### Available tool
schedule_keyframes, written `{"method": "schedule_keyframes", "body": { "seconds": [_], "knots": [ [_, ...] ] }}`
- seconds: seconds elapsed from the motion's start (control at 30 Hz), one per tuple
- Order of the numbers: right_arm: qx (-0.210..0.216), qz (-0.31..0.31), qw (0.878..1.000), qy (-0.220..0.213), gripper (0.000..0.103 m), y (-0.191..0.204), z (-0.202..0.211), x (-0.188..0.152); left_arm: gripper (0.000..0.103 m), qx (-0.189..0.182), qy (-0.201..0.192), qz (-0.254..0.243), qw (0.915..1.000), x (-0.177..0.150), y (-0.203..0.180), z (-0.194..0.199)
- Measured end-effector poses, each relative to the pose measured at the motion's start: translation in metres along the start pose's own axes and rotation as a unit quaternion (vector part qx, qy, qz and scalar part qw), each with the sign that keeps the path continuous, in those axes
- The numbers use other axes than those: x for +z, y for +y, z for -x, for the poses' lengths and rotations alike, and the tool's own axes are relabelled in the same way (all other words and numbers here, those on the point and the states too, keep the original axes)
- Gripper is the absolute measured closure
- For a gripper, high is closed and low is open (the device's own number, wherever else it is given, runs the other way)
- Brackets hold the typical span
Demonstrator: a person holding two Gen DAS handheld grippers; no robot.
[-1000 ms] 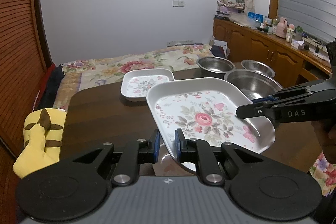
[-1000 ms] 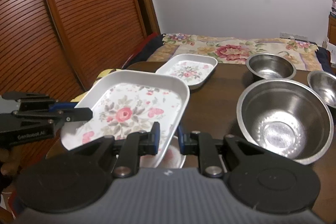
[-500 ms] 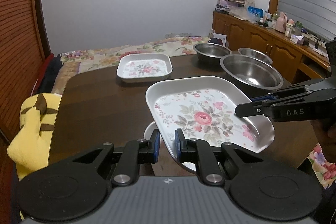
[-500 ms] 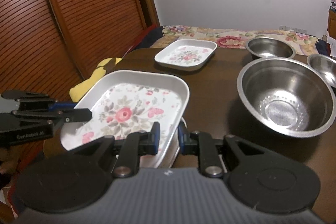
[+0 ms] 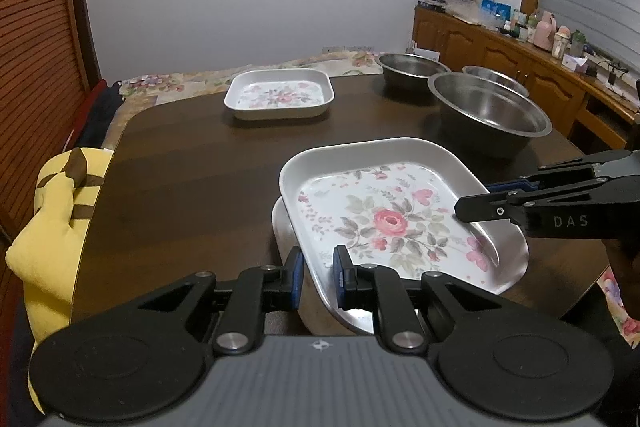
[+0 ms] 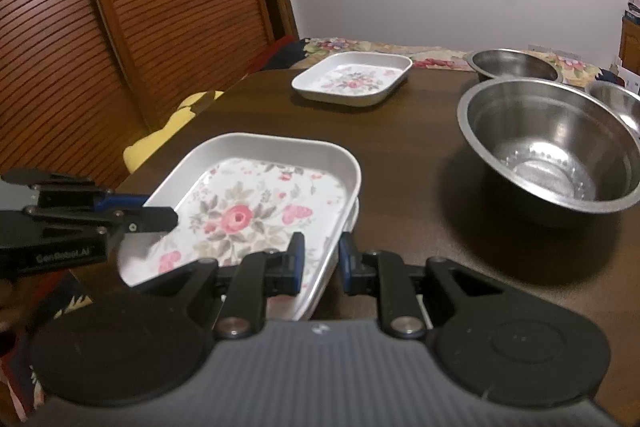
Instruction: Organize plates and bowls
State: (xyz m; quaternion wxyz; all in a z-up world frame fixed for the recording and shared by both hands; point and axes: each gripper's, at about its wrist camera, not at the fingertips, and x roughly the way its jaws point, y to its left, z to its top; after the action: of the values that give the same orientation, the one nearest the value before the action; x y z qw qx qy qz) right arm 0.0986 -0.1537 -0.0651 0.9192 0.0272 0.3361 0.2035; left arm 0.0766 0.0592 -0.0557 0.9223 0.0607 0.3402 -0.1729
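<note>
A large white floral plate (image 5: 392, 211) (image 6: 256, 203) is held from two sides just above a second white plate (image 5: 286, 239) lying on the dark table. My left gripper (image 5: 316, 277) is shut on the large plate's left rim. My right gripper (image 6: 320, 263) is shut on its right rim and also shows in the left wrist view (image 5: 476, 203). A smaller floral plate (image 5: 280, 99) (image 6: 354, 83) sits at the far side. A large steel bowl (image 5: 488, 115) (image 6: 552, 147) and two smaller steel bowls (image 5: 412, 67) stand at the right.
The dark wooden table (image 5: 180, 163) has its near edge under the grippers. A yellow plush cushion (image 5: 56, 211) sits at the table's left. A slatted wooden door (image 6: 120, 7) is on the left, a cluttered sideboard (image 5: 520, 43) on the right.
Both grippers have lowered the large floral plate toward the table, over the plate beneath it. The far plate and bowls now appear farther off and lower in view.
</note>
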Motion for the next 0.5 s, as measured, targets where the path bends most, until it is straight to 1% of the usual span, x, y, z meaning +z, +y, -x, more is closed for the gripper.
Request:
{"method": "schedule_keyframes", "body": {
  "seconds": [0.5],
  "knots": [
    [-0.004, -0.005, 1.0, -0.011, 0.083, 0.0008, -0.0058, -0.0054, 0.087, 0.012, 0.007, -0.003, 0.9999, -0.0051, -0.0015, -0.0087]
  ]
}}
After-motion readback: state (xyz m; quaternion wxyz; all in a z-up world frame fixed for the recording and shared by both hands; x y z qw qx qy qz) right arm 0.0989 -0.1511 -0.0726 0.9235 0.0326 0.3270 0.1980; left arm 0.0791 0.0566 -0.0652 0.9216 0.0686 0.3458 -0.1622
